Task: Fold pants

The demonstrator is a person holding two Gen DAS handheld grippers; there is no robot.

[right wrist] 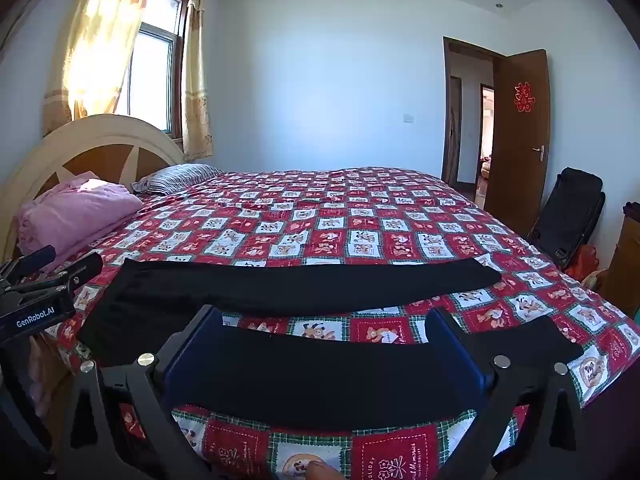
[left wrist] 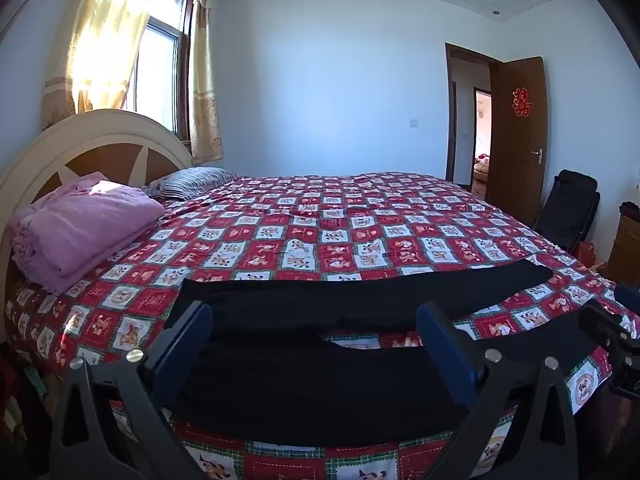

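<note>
Checkered bedspread (left wrist: pixel 304 240) under flat black pants (right wrist: pixel 304 284), just ahead of both wide-open, empty claws

White lettering reading "GenRobot.AI" stands on the dark body of the left gripper (right wrist: pixel 38 317), seen at the left edge of the right wrist view. A red bedspread (right wrist: pixel 396 460) square near the bottom carries the word "HOLIDAY" and a script line that seems to read "Sweet Memories" (small and sideways). The brown door (left wrist: pixel 520 136) bears a red double-happiness paper sign (left wrist: pixel 521 103).
</note>
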